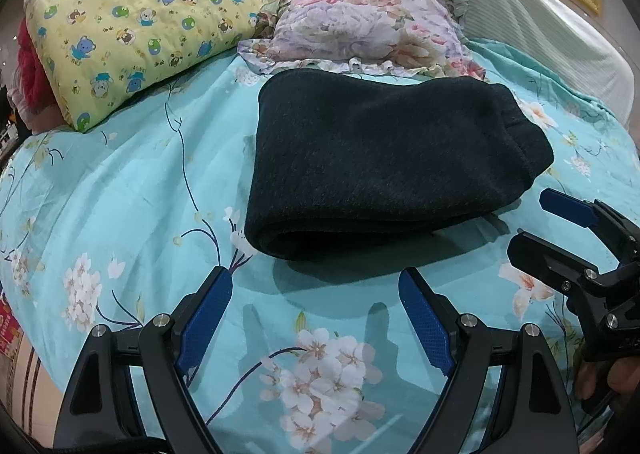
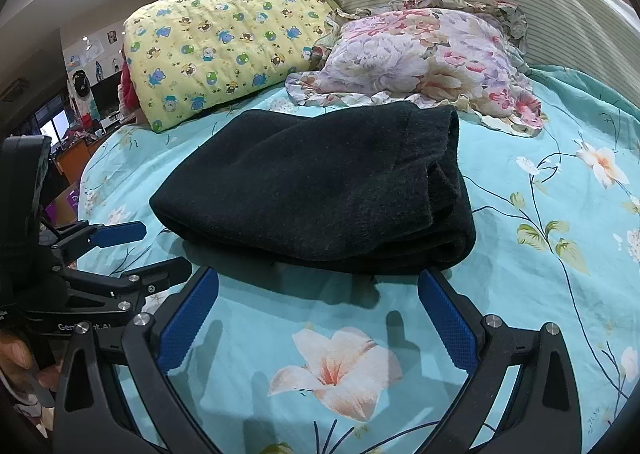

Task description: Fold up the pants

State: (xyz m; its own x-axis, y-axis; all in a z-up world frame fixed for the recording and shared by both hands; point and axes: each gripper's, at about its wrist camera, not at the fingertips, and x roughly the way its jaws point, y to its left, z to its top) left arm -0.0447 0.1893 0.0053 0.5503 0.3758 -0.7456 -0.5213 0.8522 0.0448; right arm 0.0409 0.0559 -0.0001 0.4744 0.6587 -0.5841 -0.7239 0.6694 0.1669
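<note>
Dark, almost black pants lie folded into a thick bundle on the turquoise flowered bedsheet; in the right wrist view the pants fill the middle, stacked layers showing at their right end. My left gripper stands open just short of the bundle's near fold, nothing between its blue pads. My right gripper is open too, close to the bundle's near edge and holding nothing. Each gripper shows in the other's view: the right gripper at the right edge, the left gripper at the left edge.
A yellow pillow with cartoon bears and a ruffled floral pillow lie behind the pants, against a striped padded headboard. A hand holds the left gripper's handle. Room furniture stands beyond the bed's left edge.
</note>
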